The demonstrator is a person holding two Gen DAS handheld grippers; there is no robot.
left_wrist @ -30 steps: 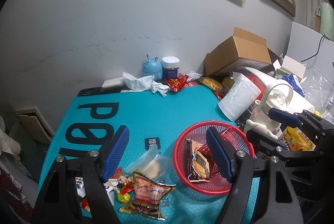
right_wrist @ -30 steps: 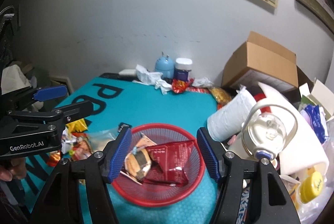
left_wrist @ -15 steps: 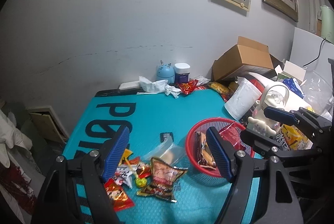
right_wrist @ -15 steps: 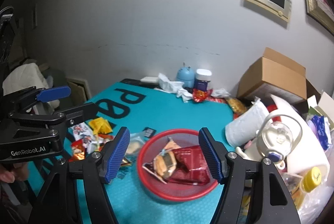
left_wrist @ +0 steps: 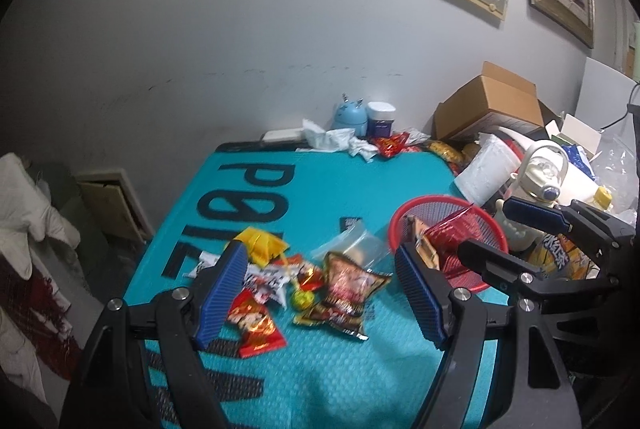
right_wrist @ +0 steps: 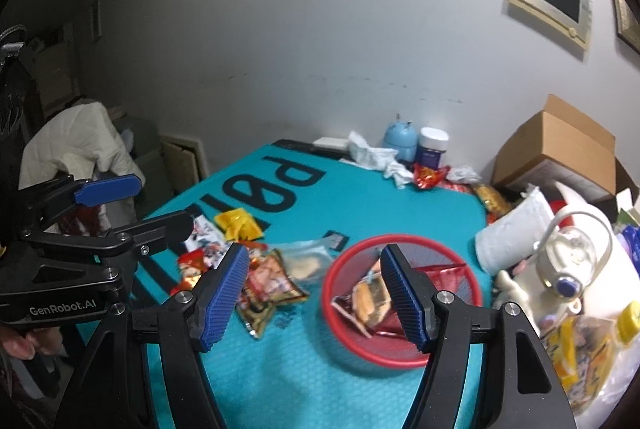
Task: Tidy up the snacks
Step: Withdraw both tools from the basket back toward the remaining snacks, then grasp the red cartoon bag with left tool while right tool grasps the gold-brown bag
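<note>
A red mesh basket (left_wrist: 494, 229) (right_wrist: 472, 277) stands on the teal mat (left_wrist: 280, 189) and holds a dark red packet (left_wrist: 456, 233) and a brown snack packet (right_wrist: 366, 299). Loose snacks lie left of it: a star-shaped packet (left_wrist: 346, 289) (right_wrist: 268, 283), a red packet (left_wrist: 256, 325), a yellow packet (left_wrist: 260, 245) (right_wrist: 238, 223), a clear bag (left_wrist: 356, 245) and small candies. My left gripper (left_wrist: 320, 293) is open and empty above the loose snacks. My right gripper (right_wrist: 312, 293) is open and empty, above the mat between the star packet and the basket.
At the mat's far edge stand a blue gadget (left_wrist: 350, 113), a white-lidded jar (left_wrist: 381, 117), crumpled tissue (left_wrist: 332, 139) and a red wrapper (left_wrist: 390, 145). Right of the basket: a paper roll (right_wrist: 512, 233), a white kettle (right_wrist: 572, 261), a cardboard box (left_wrist: 488, 105) and bags.
Both grippers have drawn back and up from the basket. More of the mat and the loose snack pile has come into view. Both stay open and empty.
</note>
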